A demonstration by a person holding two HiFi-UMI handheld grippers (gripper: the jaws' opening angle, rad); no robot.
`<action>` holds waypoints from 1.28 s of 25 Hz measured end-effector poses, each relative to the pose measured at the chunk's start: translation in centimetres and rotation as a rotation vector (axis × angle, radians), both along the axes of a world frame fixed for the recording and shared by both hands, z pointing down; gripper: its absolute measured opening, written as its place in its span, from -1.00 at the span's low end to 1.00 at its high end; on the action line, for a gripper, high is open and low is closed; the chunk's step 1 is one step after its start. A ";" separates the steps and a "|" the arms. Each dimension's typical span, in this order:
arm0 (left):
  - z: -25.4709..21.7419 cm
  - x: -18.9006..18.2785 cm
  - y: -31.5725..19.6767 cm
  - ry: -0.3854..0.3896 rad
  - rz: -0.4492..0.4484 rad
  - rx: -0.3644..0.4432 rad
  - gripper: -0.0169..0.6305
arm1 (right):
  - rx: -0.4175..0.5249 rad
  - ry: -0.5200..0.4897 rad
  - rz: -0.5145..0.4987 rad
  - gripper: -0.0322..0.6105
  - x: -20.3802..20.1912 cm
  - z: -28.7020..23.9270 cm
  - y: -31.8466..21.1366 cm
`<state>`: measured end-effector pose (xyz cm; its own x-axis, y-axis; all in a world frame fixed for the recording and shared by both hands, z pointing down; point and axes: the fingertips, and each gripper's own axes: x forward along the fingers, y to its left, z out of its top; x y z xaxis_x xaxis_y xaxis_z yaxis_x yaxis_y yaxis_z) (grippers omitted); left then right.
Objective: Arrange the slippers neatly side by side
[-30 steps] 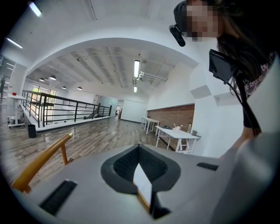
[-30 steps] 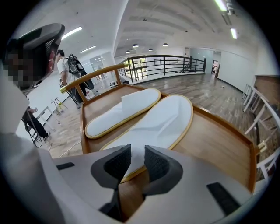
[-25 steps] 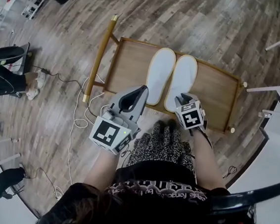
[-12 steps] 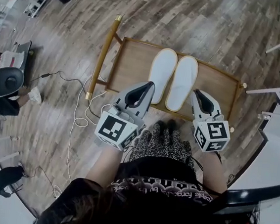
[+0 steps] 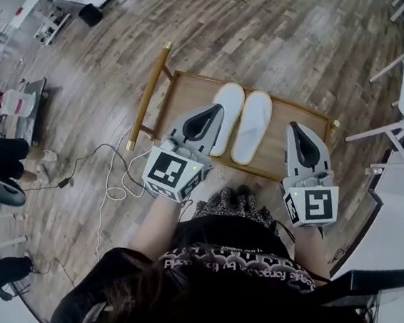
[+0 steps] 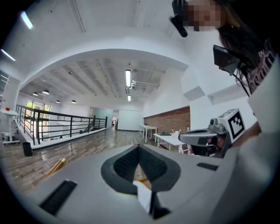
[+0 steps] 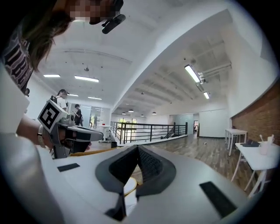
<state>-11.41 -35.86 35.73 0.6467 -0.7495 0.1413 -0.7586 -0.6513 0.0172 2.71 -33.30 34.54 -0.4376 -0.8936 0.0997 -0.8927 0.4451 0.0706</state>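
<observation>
Two white slippers lie side by side, toes away from me, on a low wooden rack (image 5: pixel 181 96). The left slipper (image 5: pixel 227 115) and the right slipper (image 5: pixel 253 125) touch along their inner edges. My left gripper (image 5: pixel 213 111) hangs above the rack's left part, beside the left slipper, shut and holding nothing. At the rack's right end, clear of the right slipper, my right gripper (image 5: pixel 300 129) is shut and holds nothing. In the left gripper view the jaws (image 6: pixel 139 148) meet at the tip; in the right gripper view the jaws (image 7: pixel 138 148) meet too.
The rack stands on a wood-plank floor with gold poles (image 5: pixel 148 94) at its left side. White cables (image 5: pixel 111 173) trail on the floor to the left. White table legs (image 5: pixel 387 137) stand at the right. People and a chair are at the far left edge.
The right gripper has left the right slipper's heel and moved out to the right. Both grippers have lifted back towards me. The slippers stay where they were.
</observation>
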 end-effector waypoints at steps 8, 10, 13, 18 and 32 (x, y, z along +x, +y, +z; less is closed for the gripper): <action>-2.9 0.1 1.2 0.032 -0.010 0.049 -0.95 | 0.085 -0.060 0.020 -0.89 0.6 -3.5 1.2; -3.9 0.2 1.5 0.016 -0.013 0.085 -0.95 | 0.109 -0.074 0.031 -0.89 1.0 -4.3 1.3; -5.1 0.2 1.8 -0.006 -0.020 0.127 -0.95 | 0.127 -0.071 0.035 -0.89 1.0 -4.8 1.3; -5.1 0.1 2.4 -0.010 -0.022 0.126 -0.95 | 0.119 -0.080 0.020 -0.89 0.6 -5.0 1.5; -5.4 -0.7 3.0 -0.012 -0.045 0.127 -0.95 | 0.112 -0.042 0.014 -0.89 -0.6 -5.0 1.5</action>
<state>-12.14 -32.85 30.36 0.6111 -0.7899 0.0507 -0.7866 -0.6132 -0.0729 2.12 -31.78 29.55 -0.4268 -0.9041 -0.0193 -0.9020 0.4241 0.0814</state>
